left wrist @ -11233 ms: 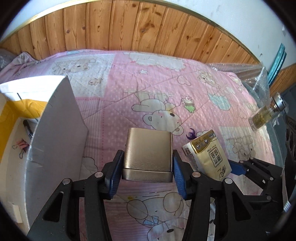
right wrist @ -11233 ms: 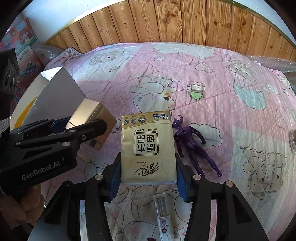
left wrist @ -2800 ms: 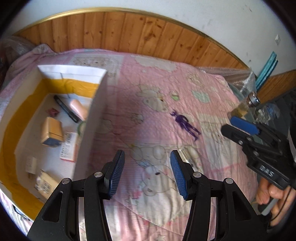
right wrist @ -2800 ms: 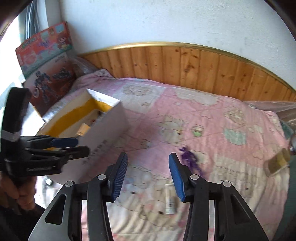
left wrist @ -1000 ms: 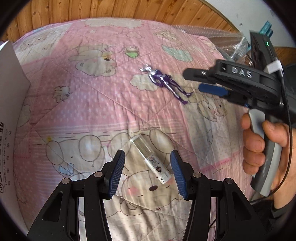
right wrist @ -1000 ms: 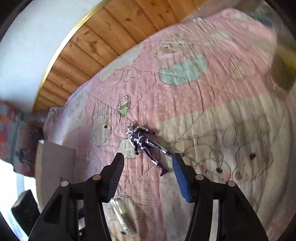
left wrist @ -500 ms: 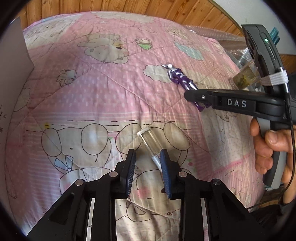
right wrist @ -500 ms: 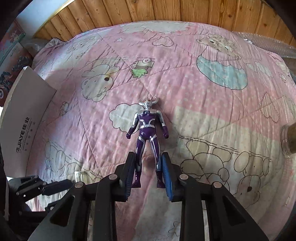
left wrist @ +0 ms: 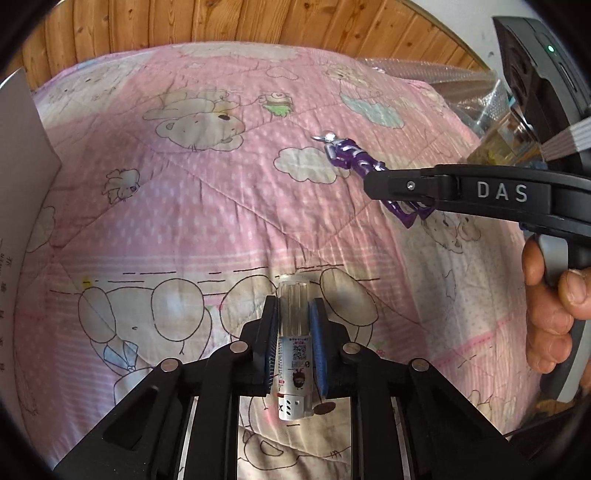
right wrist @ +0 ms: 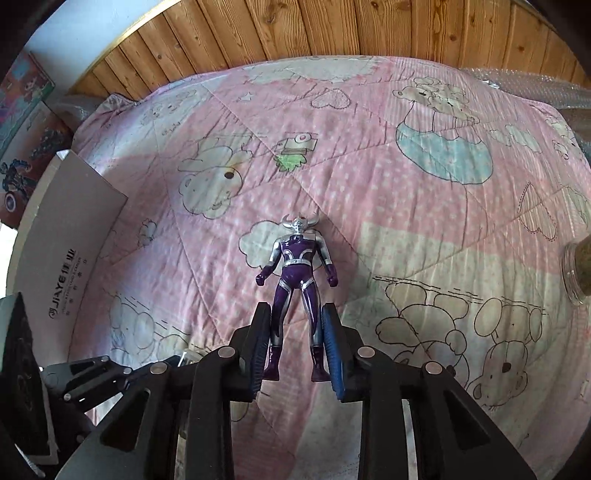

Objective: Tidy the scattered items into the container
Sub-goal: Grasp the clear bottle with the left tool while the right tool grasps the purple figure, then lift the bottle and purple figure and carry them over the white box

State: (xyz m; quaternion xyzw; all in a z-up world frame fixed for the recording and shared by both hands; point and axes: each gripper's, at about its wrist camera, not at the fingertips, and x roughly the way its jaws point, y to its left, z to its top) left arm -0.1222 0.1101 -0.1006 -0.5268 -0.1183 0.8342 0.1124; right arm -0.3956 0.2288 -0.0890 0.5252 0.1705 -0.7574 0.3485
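Note:
My left gripper [left wrist: 294,314] is shut on a clear plastic tube with a printed label [left wrist: 293,332], which lies on the pink bear quilt [left wrist: 207,206]. My right gripper [right wrist: 296,325] is closed around the legs of a purple and silver toy figure [right wrist: 297,266], which lies flat on the quilt with its head pointing away from me. The figure also shows in the left wrist view [left wrist: 351,157], partly behind the right gripper's arm. The white cardboard container [right wrist: 66,254] stands at the left; only its outer wall shows.
A glass jar [right wrist: 578,269] lies at the quilt's right edge. A wooden headboard [right wrist: 332,29] runs along the back. Bubble wrap [left wrist: 461,74] lies at the far right. Toy boxes [right wrist: 22,110] stand behind the container.
Both grippers have closed further: the left one onto the tube, the right one onto the figure's legs. Both moved slightly forward and down.

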